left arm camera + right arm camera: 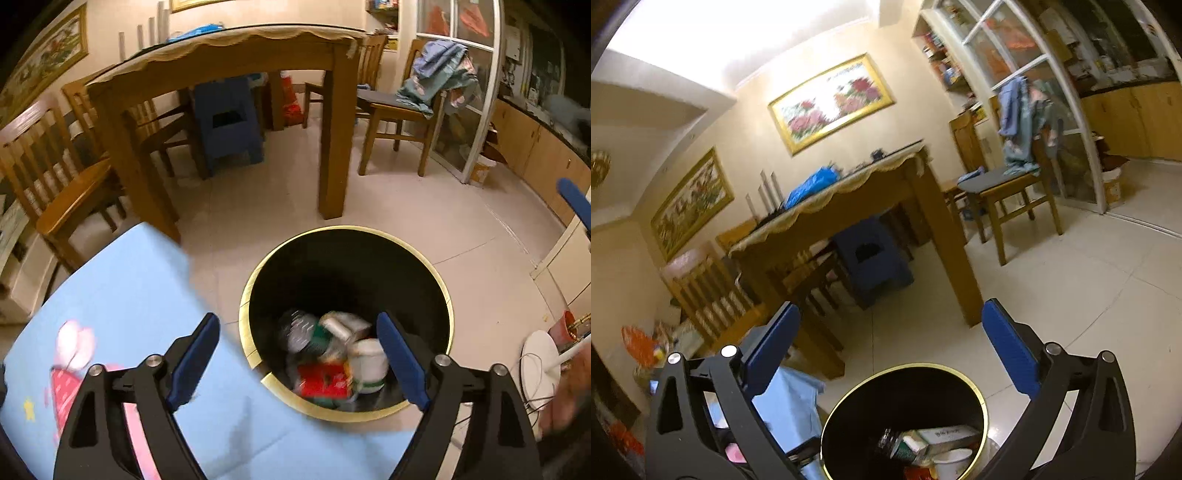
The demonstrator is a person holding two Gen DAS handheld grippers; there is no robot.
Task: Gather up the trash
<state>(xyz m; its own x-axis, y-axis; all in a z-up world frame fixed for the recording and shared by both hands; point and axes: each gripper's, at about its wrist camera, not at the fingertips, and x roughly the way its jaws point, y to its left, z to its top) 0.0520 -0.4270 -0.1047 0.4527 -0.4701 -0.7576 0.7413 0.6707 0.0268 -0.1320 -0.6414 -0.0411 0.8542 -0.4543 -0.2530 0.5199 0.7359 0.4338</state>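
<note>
A black round bin with a gold rim stands on the tiled floor beside a low table with a light blue cartoon cloth. In it lie a red packet, a white cup and other packaging. My left gripper is open and empty above the bin's near side. My right gripper is open and empty, higher up, with the bin below it. One blue fingertip of the right gripper shows at the right edge of the left wrist view.
A wooden dining table with chairs stands behind the bin, a blue stool under it. A chair with clothes and a glass cabinet are at the right. A white fan base is right of the bin.
</note>
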